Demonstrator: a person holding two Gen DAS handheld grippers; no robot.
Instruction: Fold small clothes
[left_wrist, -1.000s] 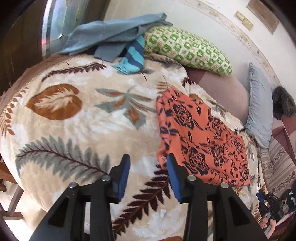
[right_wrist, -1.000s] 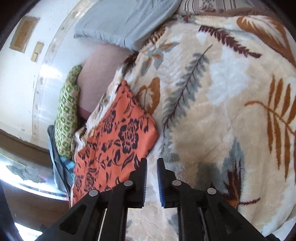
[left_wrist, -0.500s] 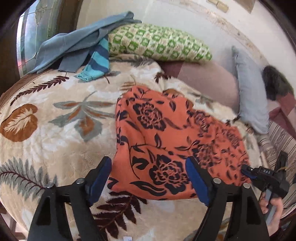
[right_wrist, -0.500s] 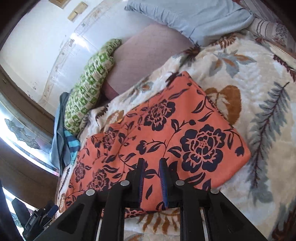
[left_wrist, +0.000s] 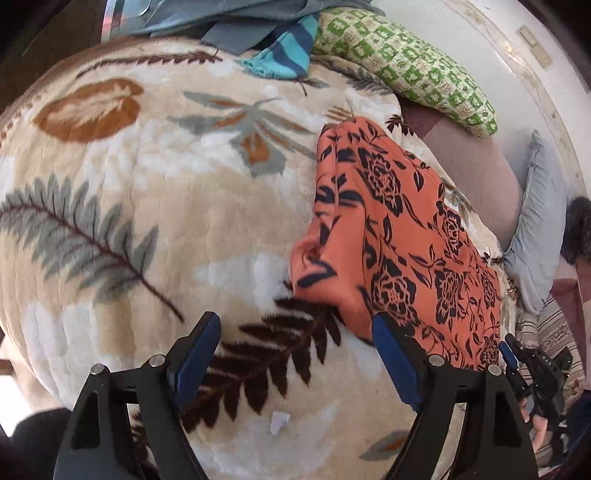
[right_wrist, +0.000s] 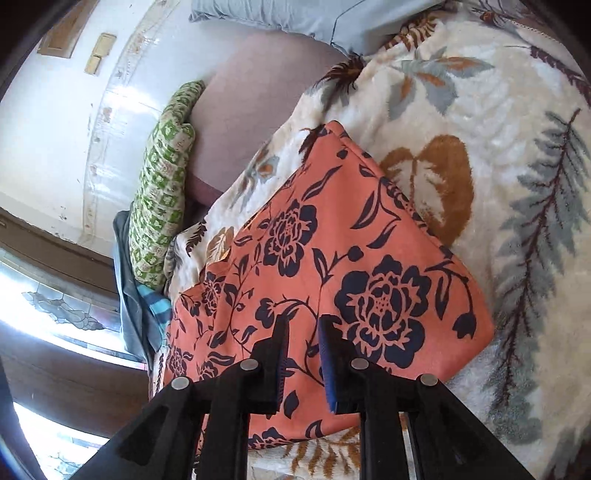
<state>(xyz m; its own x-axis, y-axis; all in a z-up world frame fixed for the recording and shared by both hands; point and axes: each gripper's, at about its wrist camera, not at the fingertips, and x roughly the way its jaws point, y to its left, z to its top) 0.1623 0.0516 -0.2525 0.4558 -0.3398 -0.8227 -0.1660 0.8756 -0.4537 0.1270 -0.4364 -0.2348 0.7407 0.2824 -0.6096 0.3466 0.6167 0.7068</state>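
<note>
Newly bunched corner on orange floral garment

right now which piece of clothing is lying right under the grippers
The orange floral cloth, spread on the leaf-print blanket. The grey-blue garment and striped teal one lie heaped far off, beside the green pillow.

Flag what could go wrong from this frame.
The left gripper is open beside the bunched corner of the orange floral cloth; closing there could catch the plush leaf-print blanket too. The right gripper, jaws narrowly apart over the cloth's middle, may pinch several layers and drag the fold askew.
</note>
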